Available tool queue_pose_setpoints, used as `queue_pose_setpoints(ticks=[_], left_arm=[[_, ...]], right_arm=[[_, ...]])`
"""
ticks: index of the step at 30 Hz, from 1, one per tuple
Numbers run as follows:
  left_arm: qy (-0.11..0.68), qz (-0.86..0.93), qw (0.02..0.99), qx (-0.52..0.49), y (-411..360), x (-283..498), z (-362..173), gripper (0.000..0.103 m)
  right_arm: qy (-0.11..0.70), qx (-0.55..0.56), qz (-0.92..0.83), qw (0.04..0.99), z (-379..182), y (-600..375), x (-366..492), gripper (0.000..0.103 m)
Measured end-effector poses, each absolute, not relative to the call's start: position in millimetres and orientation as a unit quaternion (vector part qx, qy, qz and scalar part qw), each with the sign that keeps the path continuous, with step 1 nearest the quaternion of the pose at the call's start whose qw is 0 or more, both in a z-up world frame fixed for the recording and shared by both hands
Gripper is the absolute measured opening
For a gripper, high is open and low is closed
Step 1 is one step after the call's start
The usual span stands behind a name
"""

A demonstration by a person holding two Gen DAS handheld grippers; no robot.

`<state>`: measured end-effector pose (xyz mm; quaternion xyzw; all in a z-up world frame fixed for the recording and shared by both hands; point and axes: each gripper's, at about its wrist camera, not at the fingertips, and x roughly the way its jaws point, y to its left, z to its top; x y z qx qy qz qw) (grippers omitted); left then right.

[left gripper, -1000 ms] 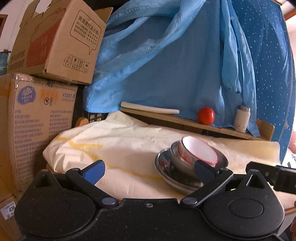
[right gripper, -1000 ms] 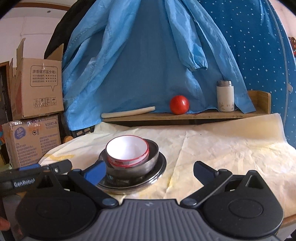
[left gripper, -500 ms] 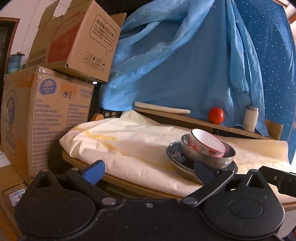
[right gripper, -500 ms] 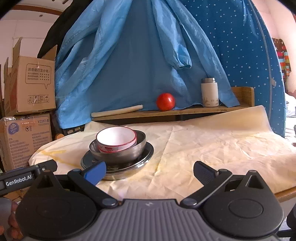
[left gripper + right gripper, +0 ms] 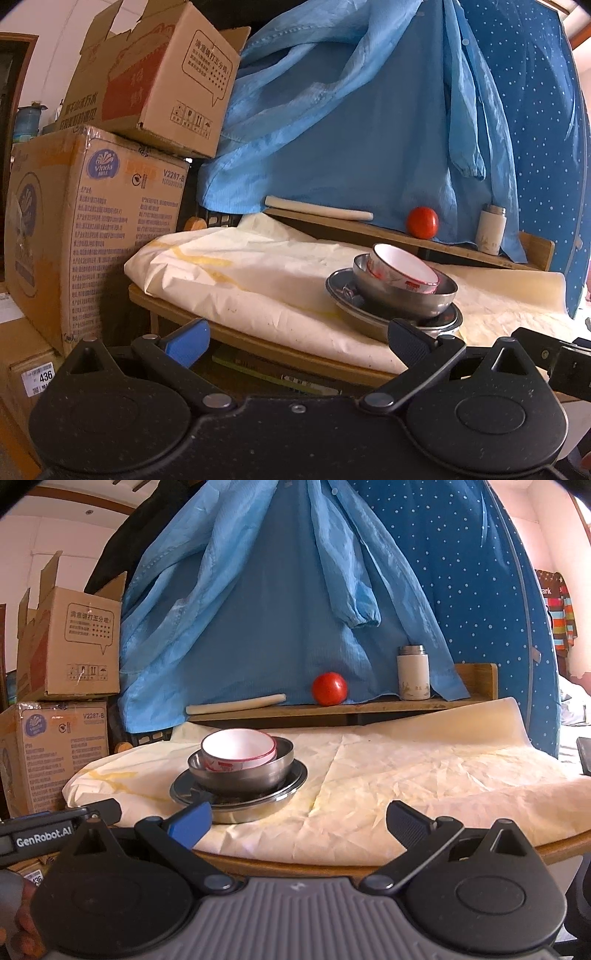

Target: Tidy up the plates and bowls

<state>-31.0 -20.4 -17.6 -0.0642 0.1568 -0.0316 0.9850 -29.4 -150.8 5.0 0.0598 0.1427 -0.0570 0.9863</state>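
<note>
Now both claws hang off the near edge of the table [image 5: 443, 775] with nothing between their fingers: the left gripper [image 5: 295, 341] and the right gripper [image 5: 297, 821] each stand spread wide. From the right wrist view, the red-rimmed white bowl [image 5: 239, 751] sits at about eleven o'clock, nested (slightly tilted) in a steel bowl [image 5: 242, 773] on a steel plate [image 5: 240, 799]. A tomato [image 5: 329, 688] and a flask [image 5: 412, 677] stand on the shelf at twelve o'clock.

The bowl [image 5: 239, 751] was white with a red rim, nested in a silver steel bowl [image 5: 242, 771]; the tomato [image 5: 329, 688] was red, the curtain [image 5: 461, 572] blue with white dots.
</note>
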Motion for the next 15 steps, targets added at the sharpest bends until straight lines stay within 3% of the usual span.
queue_pose_setpoints(ticks=[15], left_arm=[[0.153, -0.032, 0.986, -0.063, -20.5, -26.0, -19.9, 0.102]], right_arm=[[0.140, 0.075, -0.060, 0.985, 2.8, -153.7, -25.0, 0.103]])
